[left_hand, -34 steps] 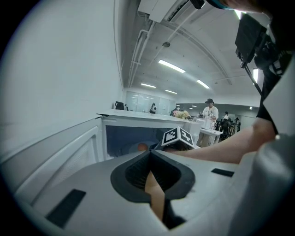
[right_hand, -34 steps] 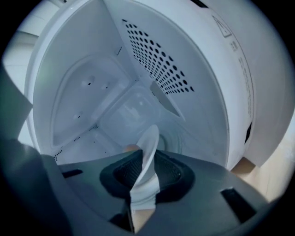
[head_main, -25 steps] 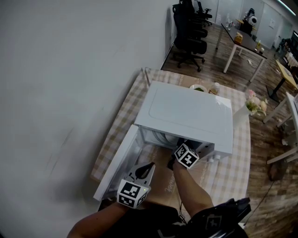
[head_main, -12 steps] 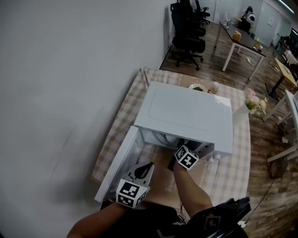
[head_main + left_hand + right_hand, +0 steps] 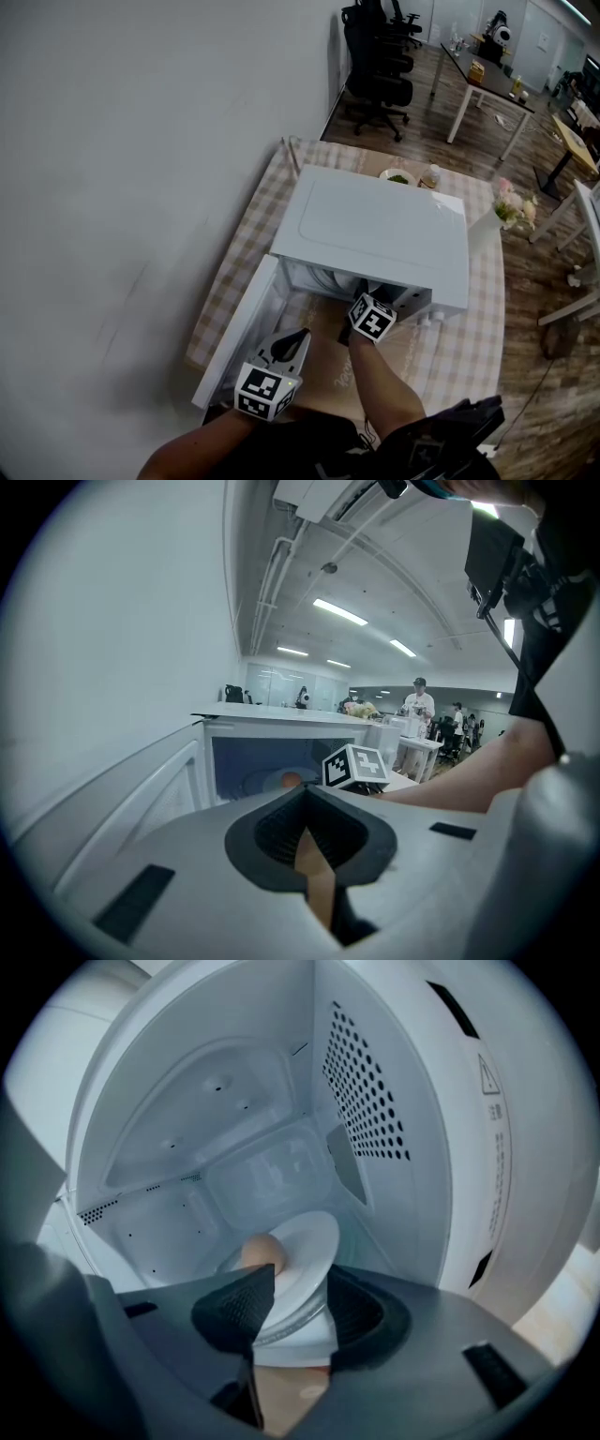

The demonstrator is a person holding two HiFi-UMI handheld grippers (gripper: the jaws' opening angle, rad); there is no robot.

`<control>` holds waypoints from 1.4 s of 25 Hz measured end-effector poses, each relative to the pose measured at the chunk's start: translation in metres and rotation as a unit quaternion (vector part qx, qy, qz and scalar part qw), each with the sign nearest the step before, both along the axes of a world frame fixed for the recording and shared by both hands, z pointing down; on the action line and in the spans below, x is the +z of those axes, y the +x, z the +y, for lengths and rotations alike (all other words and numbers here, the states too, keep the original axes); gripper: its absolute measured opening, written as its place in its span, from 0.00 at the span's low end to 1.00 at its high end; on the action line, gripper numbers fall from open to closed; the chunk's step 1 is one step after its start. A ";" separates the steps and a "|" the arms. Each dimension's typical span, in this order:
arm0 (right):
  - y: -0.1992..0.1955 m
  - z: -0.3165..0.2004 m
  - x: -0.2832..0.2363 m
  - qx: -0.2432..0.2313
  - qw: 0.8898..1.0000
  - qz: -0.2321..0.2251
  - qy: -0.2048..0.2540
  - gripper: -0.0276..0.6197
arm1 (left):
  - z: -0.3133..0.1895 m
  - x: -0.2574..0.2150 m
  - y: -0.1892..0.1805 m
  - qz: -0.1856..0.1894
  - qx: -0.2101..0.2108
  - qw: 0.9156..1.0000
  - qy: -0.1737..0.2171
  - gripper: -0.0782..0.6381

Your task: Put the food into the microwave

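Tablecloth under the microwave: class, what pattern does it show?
The tablecloth is a beige-and-white check, best seen in the head view.

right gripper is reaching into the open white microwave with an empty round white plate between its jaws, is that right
Not empty. The right gripper view shows a round tan piece of food on the round white plate. The rest holds: the right gripper reaches into the open white microwave, the plate between its opening jaws.
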State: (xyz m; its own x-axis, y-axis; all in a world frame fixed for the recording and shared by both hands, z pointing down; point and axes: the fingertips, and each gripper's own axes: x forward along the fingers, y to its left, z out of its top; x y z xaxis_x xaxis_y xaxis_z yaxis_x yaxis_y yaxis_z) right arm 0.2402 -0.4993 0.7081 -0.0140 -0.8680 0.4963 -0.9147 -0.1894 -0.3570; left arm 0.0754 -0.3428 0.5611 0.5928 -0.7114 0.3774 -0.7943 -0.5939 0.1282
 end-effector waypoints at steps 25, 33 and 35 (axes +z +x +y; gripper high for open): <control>-0.025 0.013 -0.017 -0.114 0.982 0.148 -0.005 0.51 | 0.010 -0.010 -0.009 0.004 0.003 1.000 0.003 0.12; -0.030 0.024 -0.009 -0.166 0.968 0.188 -0.012 0.35 | 0.010 -0.007 -0.004 0.004 0.013 1.000 0.004 0.12; -0.030 0.025 -0.010 -0.172 0.965 0.199 -0.012 0.29 | 0.009 -0.008 -0.003 0.005 0.015 1.000 0.004 0.12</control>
State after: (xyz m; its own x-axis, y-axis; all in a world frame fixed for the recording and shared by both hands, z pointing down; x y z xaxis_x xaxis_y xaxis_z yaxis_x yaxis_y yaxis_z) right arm 0.2104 -0.4746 0.6984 -0.1041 -0.8336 0.5425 -0.9885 0.1467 0.0356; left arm 0.0729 -0.3336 0.5531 0.6182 -0.6960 0.3653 -0.7743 -0.6191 0.1310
